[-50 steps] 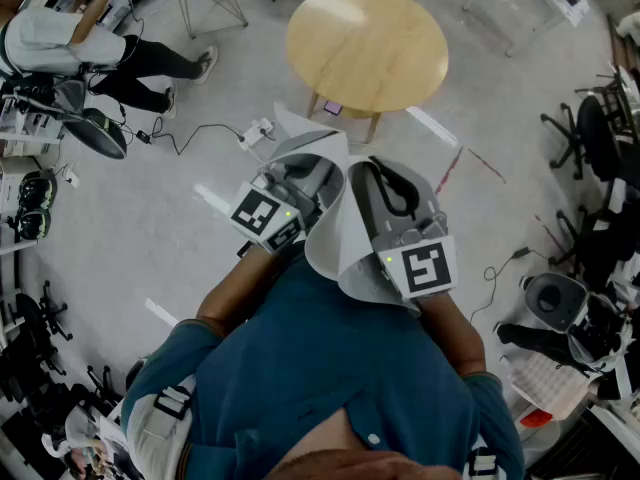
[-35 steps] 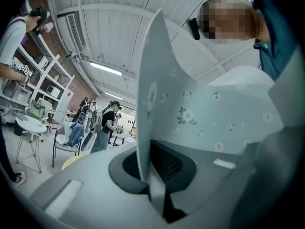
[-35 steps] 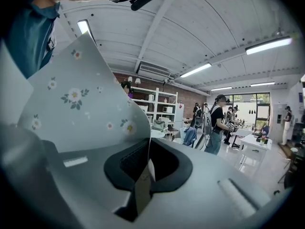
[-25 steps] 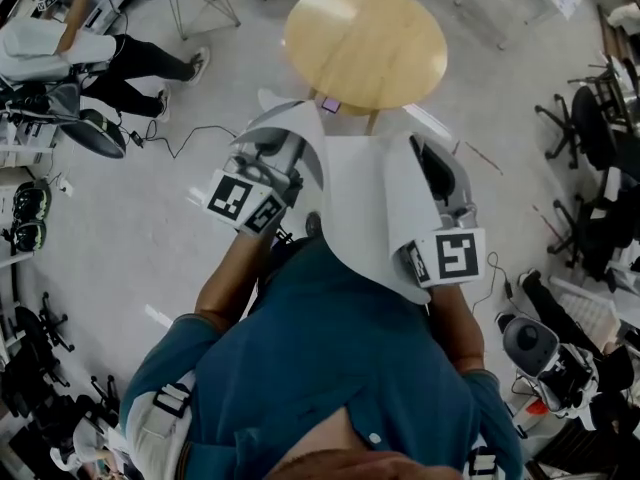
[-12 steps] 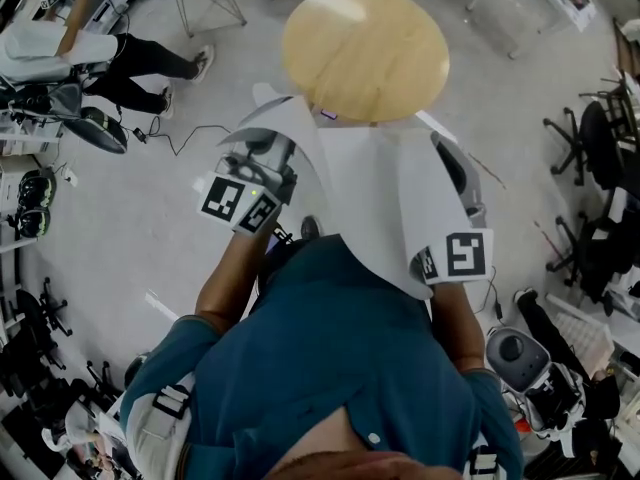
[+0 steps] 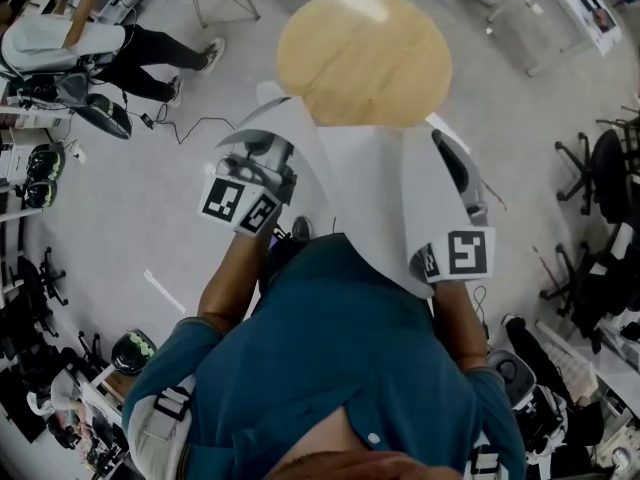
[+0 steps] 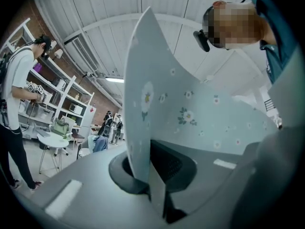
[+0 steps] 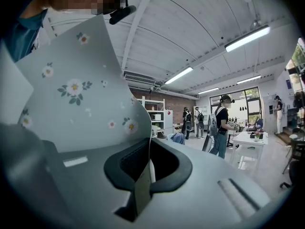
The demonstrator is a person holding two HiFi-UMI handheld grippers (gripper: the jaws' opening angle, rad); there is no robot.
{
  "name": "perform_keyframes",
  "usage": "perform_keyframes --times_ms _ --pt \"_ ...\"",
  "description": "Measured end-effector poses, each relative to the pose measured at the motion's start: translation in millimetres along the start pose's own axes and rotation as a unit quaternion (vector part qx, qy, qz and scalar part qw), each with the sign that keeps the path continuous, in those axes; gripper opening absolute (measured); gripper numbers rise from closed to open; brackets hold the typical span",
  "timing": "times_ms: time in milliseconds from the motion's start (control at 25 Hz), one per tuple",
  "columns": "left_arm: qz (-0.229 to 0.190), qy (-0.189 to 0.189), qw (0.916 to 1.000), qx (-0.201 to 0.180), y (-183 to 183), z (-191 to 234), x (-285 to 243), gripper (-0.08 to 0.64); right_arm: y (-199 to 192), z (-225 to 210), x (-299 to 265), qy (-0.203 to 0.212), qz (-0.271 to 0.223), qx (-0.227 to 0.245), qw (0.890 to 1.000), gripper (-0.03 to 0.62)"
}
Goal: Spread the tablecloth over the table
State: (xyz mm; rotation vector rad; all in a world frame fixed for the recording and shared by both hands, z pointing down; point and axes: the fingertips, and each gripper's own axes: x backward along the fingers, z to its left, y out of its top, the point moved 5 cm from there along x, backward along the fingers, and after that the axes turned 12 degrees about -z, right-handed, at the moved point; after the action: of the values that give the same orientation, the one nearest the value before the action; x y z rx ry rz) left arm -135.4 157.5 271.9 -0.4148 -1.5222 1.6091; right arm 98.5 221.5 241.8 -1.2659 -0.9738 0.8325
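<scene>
Floral tablecloth (image 6: 372, 193) hangs between left gripper (image 7: 153, 178) and right gripper (image 8: 143, 176), each clenched on its edge, just before the table (image 6: 365, 56); contact looks unlikely.

Tablecloth (image 6: 370, 188) spans between left gripper (image 6: 262, 156) and right gripper (image 6: 447, 153); table (image 6: 363, 58) just ahead of both.
</scene>
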Motion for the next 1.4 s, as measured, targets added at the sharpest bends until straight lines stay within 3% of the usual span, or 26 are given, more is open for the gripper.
perform_keyframes --times_ms 440,680,1400 --pt "0.002 0.049 0.9986 -0.021 -27 -25 -35 0.002 -11 -66 -10 0.042 -0.004 -0.021 0.999 0.014" --pt "0.014 0.066 0.9975 -0.02 -32 -13 -36 0.002 -18 -72 -26 0.047 0.003 -0.03 0.998 0.014" --pt "0.038 0.008 0.9984 0.041 -42 96 -84 0.002 -35 -46 -106 -0.031 0.042 -0.025 0.998 0.014"
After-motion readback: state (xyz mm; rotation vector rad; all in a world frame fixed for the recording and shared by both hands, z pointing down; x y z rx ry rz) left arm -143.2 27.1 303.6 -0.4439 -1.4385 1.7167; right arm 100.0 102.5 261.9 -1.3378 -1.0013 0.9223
